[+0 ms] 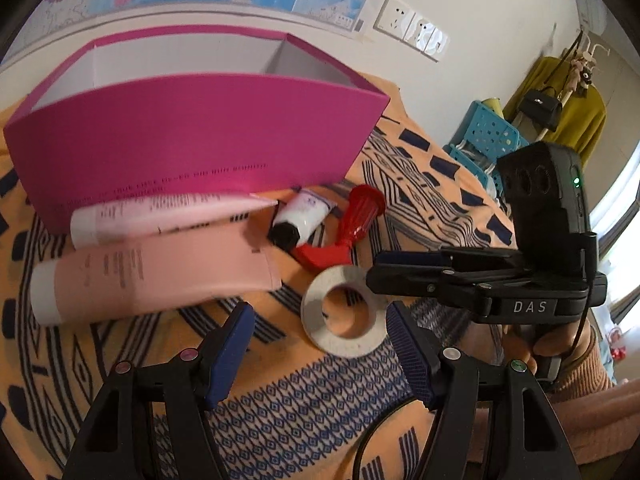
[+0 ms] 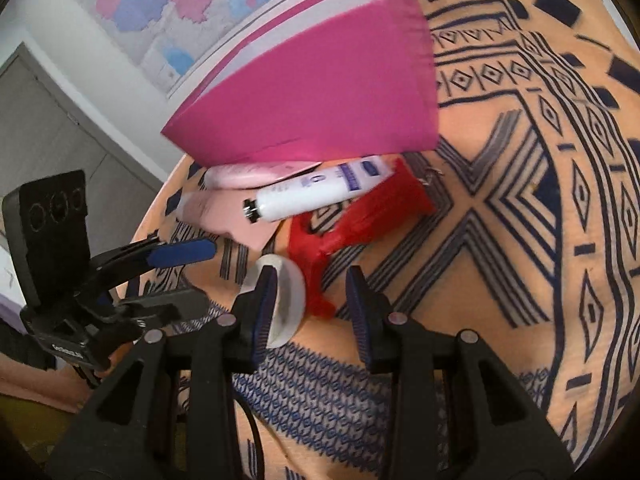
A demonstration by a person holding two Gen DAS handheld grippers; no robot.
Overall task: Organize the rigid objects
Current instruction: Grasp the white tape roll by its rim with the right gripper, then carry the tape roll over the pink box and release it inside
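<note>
Your left hand-held gripper (image 1: 320, 344) stood with its jaws apart and empty, low over the patterned cloth, the white tape roll (image 1: 345, 312) lying flat just ahead between its blue pads (image 1: 230, 354). Your right hand-held gripper (image 2: 310, 312) was likewise spread and held nothing; from its own camera the same roll (image 2: 286, 300) sat against the inner face of its left pad, with the red plastic piece (image 2: 344, 224) just beyond. Farther out lay the small white tube with the black cap (image 1: 300, 216), then the two pink tubes (image 1: 152, 276), all loose on the surface (image 1: 320, 408) at the foot of the open magenta box (image 1: 192, 136), whose visible interior appeared bare. By this layout, you were at the first pick. The next move called for centring one gripper on the roll, closing across its rim, then lifting it clear over the box's near wall.
</note>
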